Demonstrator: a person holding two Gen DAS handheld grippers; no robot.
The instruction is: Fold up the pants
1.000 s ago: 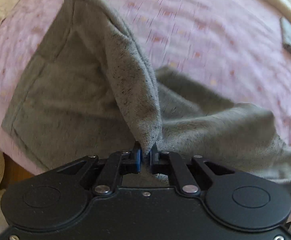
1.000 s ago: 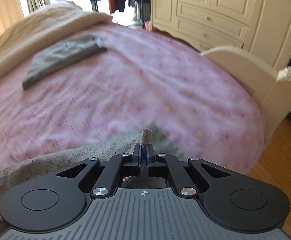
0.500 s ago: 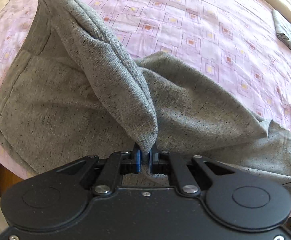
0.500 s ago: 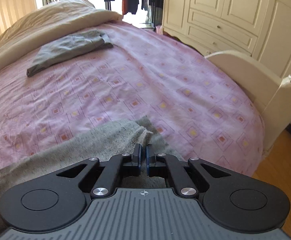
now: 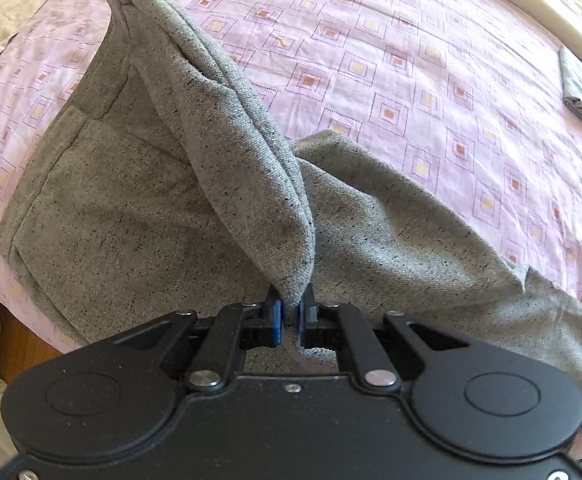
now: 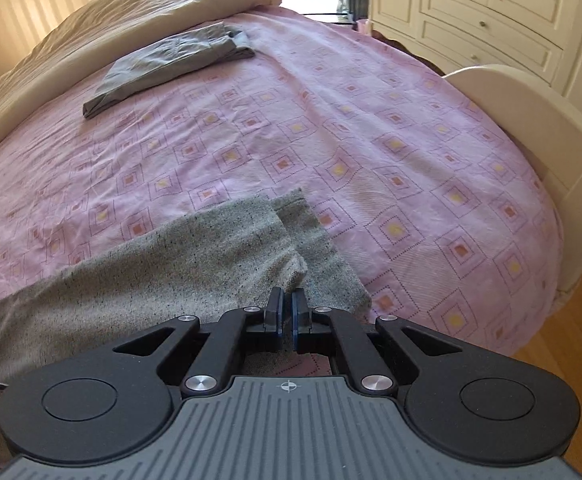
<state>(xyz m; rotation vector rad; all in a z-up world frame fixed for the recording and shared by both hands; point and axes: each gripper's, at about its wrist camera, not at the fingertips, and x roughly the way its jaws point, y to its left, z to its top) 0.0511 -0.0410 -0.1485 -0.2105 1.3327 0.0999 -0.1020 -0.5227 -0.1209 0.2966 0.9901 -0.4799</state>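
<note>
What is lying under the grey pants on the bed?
Under the grey pants lies the pink patterned bedsheet, visible all around them. The sheet directly beneath is covered by the fabric, so I cannot tell if anything else is there.

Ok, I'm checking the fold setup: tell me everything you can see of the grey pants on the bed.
The pants are speckled grey, of a woven-looking cloth, lying partly flat on the pink patterned bedspread. One end is pulled up into a peaked fold and pinched in the left gripper. In the right view a leg end is doubled over, its edge in the right gripper, with the leg under it lying flat. Both grippers are shut on the cloth.
</note>
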